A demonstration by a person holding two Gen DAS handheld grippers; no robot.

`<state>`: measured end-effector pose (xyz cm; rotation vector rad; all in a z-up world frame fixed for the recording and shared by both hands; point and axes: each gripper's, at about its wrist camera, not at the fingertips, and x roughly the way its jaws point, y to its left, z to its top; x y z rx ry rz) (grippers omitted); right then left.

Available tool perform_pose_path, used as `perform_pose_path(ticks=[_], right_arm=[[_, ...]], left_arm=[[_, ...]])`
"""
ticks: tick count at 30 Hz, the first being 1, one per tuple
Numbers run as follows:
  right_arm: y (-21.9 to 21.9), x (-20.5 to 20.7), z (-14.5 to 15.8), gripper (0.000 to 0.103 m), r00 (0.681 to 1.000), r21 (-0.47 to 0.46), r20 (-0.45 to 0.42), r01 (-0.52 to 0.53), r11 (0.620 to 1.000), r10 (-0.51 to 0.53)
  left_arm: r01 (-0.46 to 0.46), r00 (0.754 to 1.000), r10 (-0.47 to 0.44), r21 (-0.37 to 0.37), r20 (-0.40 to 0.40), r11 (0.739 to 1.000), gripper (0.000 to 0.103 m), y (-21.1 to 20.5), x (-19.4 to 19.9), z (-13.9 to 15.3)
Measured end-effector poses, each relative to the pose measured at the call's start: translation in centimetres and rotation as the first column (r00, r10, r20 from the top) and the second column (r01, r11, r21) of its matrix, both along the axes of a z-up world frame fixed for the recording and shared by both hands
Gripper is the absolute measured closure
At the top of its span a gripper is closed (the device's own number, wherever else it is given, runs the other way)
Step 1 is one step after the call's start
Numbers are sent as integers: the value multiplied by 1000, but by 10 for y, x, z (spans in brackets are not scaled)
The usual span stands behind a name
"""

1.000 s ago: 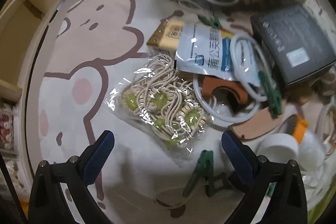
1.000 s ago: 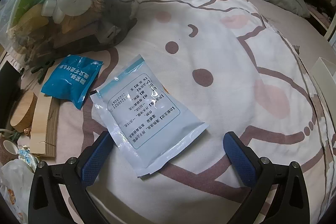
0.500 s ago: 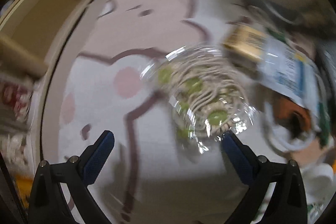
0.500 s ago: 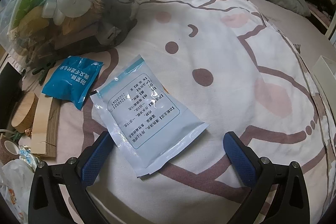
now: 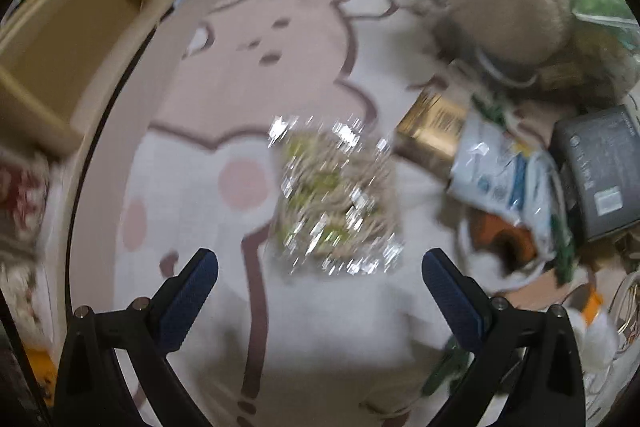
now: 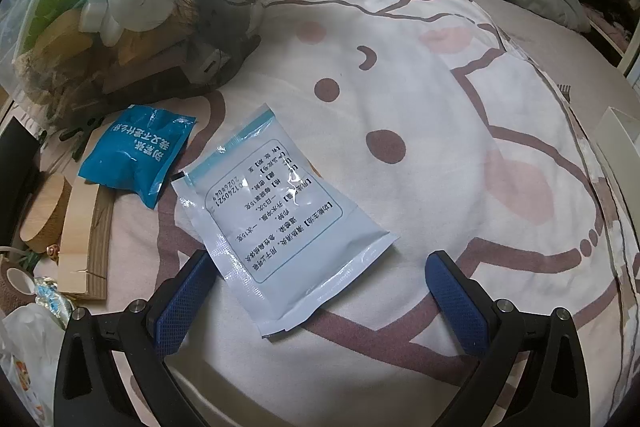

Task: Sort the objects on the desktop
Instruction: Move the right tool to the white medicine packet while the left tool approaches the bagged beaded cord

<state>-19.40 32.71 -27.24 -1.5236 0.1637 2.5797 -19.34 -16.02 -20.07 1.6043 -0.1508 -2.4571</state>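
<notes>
Clutter is crowding my left gripper (image 5: 320,277) on its right: a gold box (image 5: 434,125), a dark box (image 5: 600,171) and a white sachet (image 5: 492,163). Its jaws are standing wide apart, empty, before a blurred clear bag of cords (image 5: 336,203). My right gripper (image 6: 316,279) is gaping over a pale medicine pouch (image 6: 280,223), its left pad at the pouch's edge, with a blue packet (image 6: 138,155) beside it and bare bedsheet (image 6: 460,131) lying open rightward.
</notes>
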Motion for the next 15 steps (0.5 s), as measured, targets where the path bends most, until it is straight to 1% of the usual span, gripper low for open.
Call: perform_pose_path(ticks=[2,6,10,12,15], right_arm=[[0,0,0,0,1000,-1,1,-2,1000,2],[1,4,0,0,1000,-11,-9,-13,1000,13],[2,7,0,0,1000,-16,-15,-23,1000,23],[2,8,-1,0,1000,-16,-15,-21,1000,21],[2,9,0,0,1000,-20,-15,-24,1000,24]], left_arm=[[11,1000,-12,-30,-2,999,0,8,-9,-4],[26,1000,-25,-82,12,996,0,8,-31,-21],[13,1000,-10,-131,17,991,0,8,-36,-31],[-6,1000,7,-145,10,989,0,4,-42,-32],[-35,999,36,-123,8,992,0,-5,-46,-35]])
